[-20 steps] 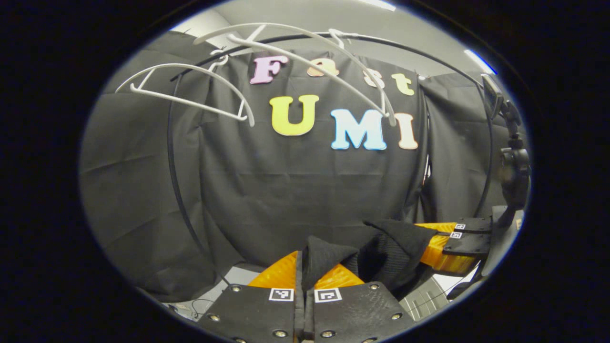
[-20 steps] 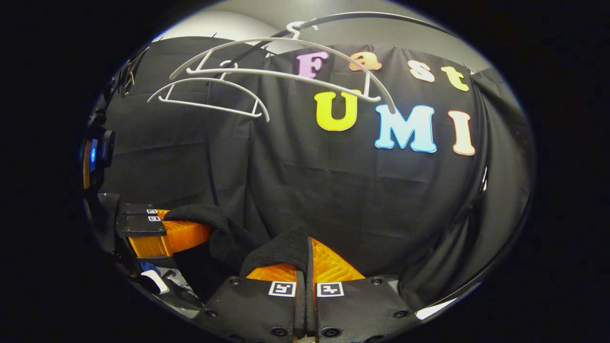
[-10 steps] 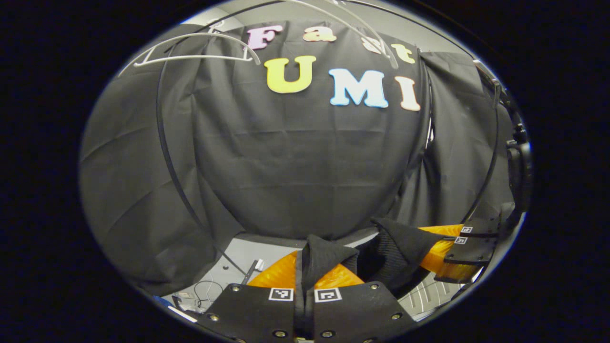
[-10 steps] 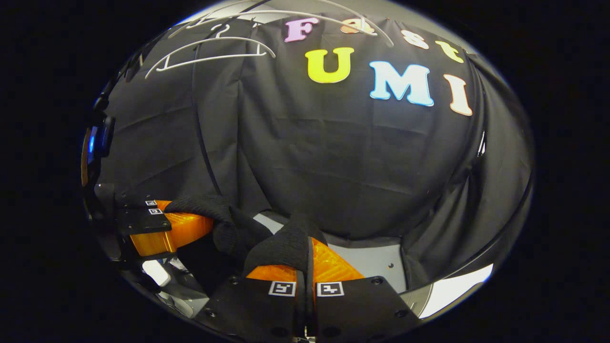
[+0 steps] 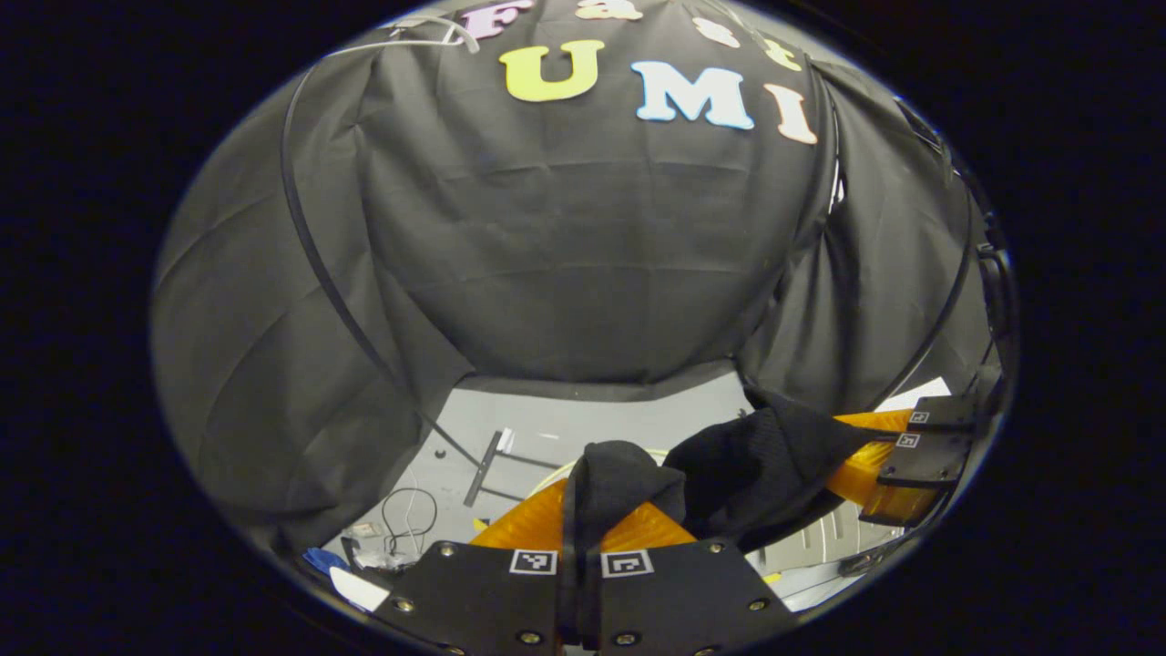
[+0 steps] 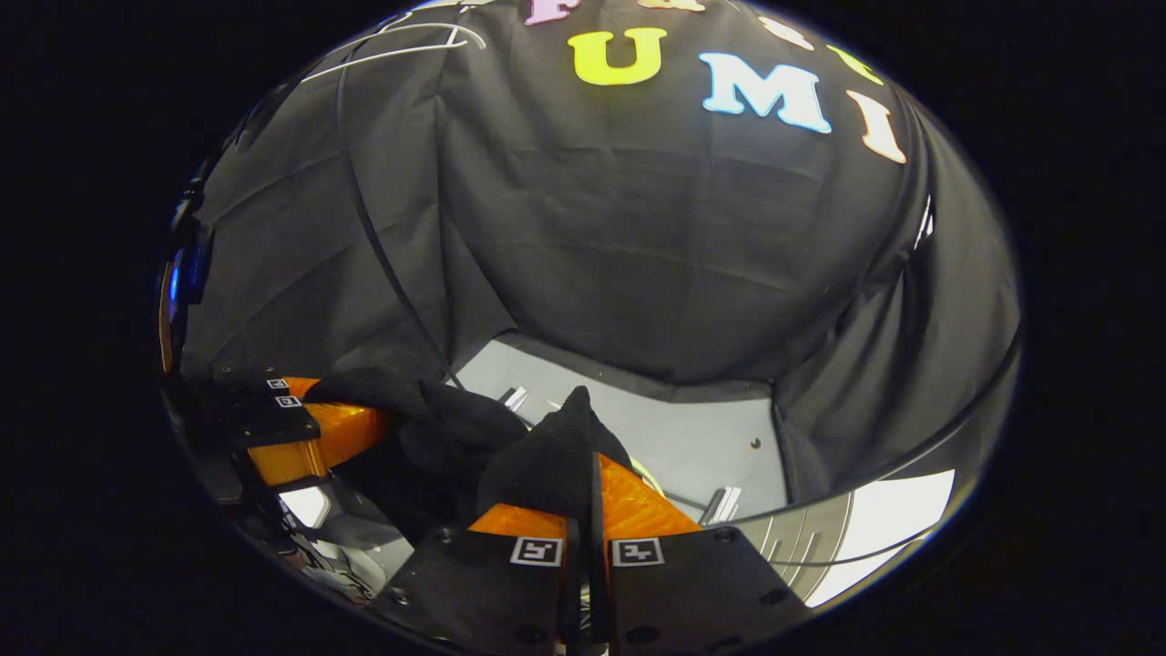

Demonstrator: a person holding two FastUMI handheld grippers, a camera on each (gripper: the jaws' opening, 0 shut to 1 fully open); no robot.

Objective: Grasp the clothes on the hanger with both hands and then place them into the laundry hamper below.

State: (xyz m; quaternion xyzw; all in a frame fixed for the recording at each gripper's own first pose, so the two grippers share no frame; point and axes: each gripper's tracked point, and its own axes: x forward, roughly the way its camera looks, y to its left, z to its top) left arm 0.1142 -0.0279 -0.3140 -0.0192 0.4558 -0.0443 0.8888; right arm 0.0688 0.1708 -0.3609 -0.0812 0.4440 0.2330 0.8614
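Pretty monochrome in here: the clothes (image 5: pixel 747 465) are plain black knit with no print, the hangers (image 6: pixel 401 41) up top are white, the booth wall cloth (image 5: pixel 583 255) is black too, and the floor (image 5: pixel 583 428) is pale grey.

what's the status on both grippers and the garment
Left gripper shut on black garment. Right gripper shut on it too. Garment off white hanger, strung between them. Nothing blocking.
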